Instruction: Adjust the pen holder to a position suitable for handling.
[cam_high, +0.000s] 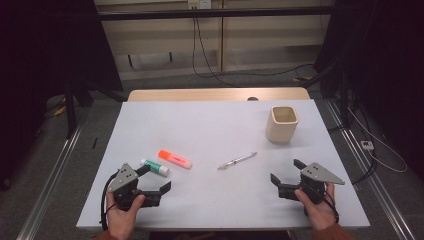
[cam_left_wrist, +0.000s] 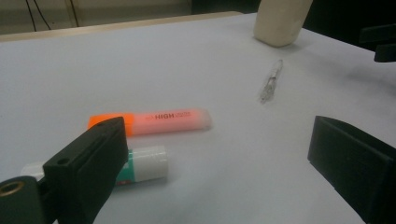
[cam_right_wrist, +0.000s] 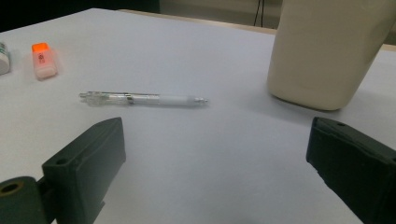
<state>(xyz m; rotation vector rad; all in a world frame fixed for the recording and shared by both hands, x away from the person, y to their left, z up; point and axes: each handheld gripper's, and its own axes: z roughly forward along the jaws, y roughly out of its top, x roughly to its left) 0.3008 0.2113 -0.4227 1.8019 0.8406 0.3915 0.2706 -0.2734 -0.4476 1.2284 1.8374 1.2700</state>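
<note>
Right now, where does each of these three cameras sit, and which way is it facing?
High view: above the near table edge, looking forward and down; both hands show, with the left gripper and right gripper.
Left gripper view: rides on the left gripper, looking along the table past its two open jaws at the highlighter and glue stick.
Right gripper view: rides on the right gripper, past its open jaws toward the pen and cup.
Shared: both gripper views show the pen, cup and highlighter.
</note>
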